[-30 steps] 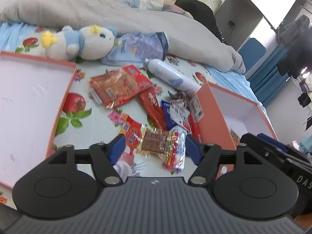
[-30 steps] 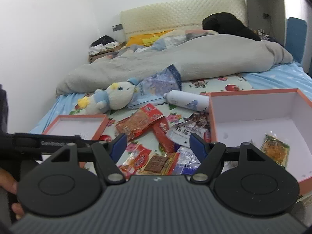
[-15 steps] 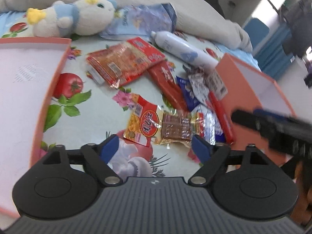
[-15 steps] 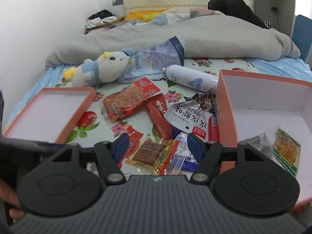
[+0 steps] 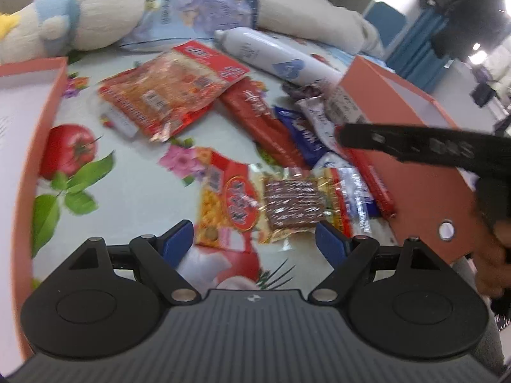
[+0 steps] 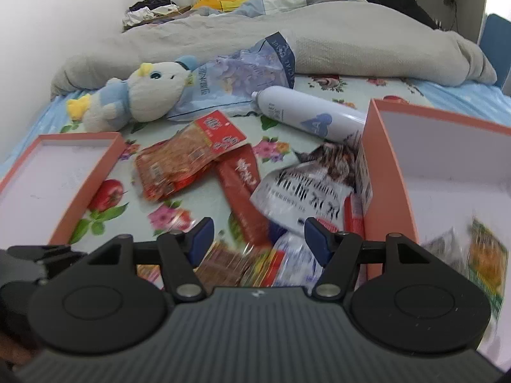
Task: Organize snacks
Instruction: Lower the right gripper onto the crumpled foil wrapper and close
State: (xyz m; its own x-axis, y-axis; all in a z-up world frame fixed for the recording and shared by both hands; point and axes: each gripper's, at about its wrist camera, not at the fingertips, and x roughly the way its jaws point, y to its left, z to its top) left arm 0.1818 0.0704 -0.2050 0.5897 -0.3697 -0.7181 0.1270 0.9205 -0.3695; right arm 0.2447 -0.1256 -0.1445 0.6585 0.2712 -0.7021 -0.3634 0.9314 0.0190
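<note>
Snacks were mostly piled on the flowery bedsheet [image 6: 204,201] in the middle of both views, between my two orange boxes. The deep orange box [image 6: 388,172] on the right of the right-wrist view had white inner walls and already held two crinkly packets, an orange-green packet [image 6: 487,255] and a greyish packet [image 6: 447,245] next to it, both too blurred to read. The shallow orange tray [image 6: 95,172] at left looked bare inside, just a flat pale floor.

The loose stuff: a wide shiny orange-red bag [image 5: 166,92], a long red stick pack [image 5: 258,118], a glossy white pouch with black lettering [image 6: 306,191], and a clear-wrapped brown square bar [image 5: 292,204] overlapping a yellow-red packet [image 5: 226,207]. A smooth white spray can [image 6: 306,116] lay on its side, and a fuzzy plush toy [image 6: 137,95] sat at upper left.

My left gripper [image 5: 254,241] was spread wide, just short of the brown bar, gripping nothing. My right gripper [image 6: 255,237] was narrowing its jaws above the pile, nothing pinched yet.
</note>
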